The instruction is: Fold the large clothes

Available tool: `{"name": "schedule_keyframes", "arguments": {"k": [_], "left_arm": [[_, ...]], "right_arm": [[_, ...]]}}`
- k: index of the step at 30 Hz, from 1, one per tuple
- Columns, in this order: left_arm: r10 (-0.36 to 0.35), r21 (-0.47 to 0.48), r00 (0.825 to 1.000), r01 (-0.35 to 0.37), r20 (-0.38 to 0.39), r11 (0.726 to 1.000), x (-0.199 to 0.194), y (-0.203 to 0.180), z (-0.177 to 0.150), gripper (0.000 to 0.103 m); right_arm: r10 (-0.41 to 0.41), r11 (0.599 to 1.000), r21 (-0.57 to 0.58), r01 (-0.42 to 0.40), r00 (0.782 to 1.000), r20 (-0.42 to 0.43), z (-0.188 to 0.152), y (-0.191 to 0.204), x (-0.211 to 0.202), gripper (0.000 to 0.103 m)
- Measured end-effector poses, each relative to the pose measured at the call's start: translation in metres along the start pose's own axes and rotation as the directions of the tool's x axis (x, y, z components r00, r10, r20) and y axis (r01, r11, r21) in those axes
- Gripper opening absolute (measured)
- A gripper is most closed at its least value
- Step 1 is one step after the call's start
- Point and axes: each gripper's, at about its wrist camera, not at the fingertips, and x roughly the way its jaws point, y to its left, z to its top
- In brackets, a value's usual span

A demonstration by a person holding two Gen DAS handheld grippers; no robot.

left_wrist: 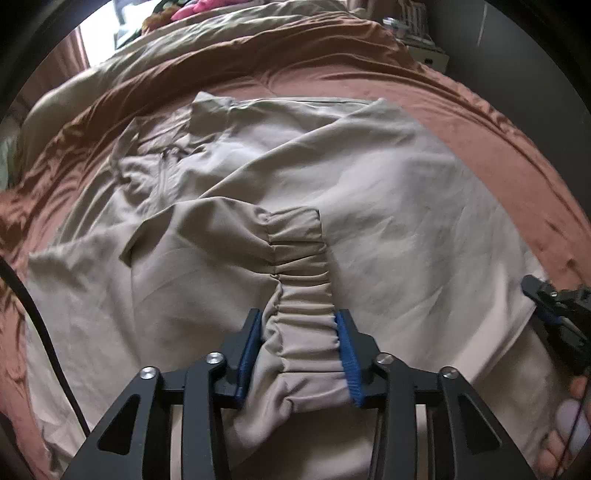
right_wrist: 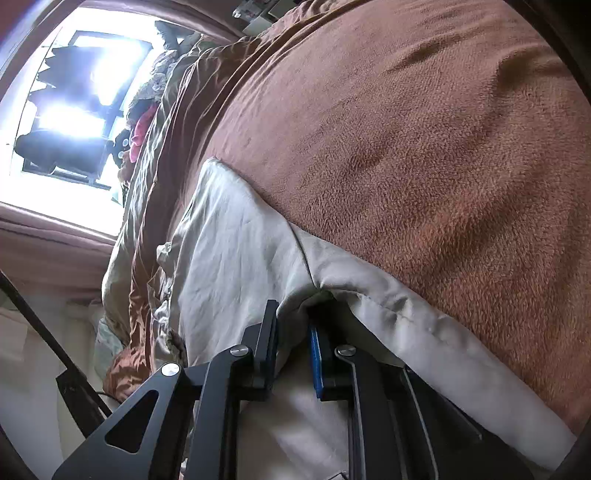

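A large beige jacket (left_wrist: 332, 177) lies spread on a brown blanket (left_wrist: 480, 122). Its zip and collar lie at the upper left. My left gripper (left_wrist: 300, 321) has its blue pads on either side of the jacket's gathered elastic cuff (left_wrist: 303, 266), which lies folded over the body. My right gripper (right_wrist: 295, 310) grips the jacket's hem edge (right_wrist: 369, 295) low against the blanket (right_wrist: 424, 147); it also shows in the left wrist view (left_wrist: 550, 306) at the right edge. The jacket's body (right_wrist: 229, 236) stretches away to the left in the right wrist view.
A rumpled olive duvet (left_wrist: 207, 40) lies along the far side of the bed. Pink clothes (left_wrist: 195, 7) sit at the back. A bright window (right_wrist: 81, 99) is at the left in the right wrist view. A black cable (left_wrist: 40, 332) hangs at the left.
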Motion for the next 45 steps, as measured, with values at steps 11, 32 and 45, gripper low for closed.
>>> {"name": "schedule_keyframes", "arguments": {"k": [11,32,45], "left_arm": [[0.073,-0.104,0.995,-0.066,0.071,0.992,-0.079,0.092,-0.035,0.037],[0.038,-0.397,0.999,-0.047,-0.032,0.917,-0.052,0.2,-0.121,0.066],[0.115,-0.303,0.992,-0.128,-0.06,0.945,-0.051,0.194,-0.121,0.046]], "right_arm": [[-0.049,0.998,-0.031,0.048,0.997,-0.053,-0.006,0.021,-0.002,0.02],[0.001,0.993,-0.118,-0.016,0.992,-0.128,-0.014,0.045,0.029,0.027],[-0.075,0.972,-0.232,0.024,0.975,-0.211,-0.029,0.065,0.047,0.023]]}}
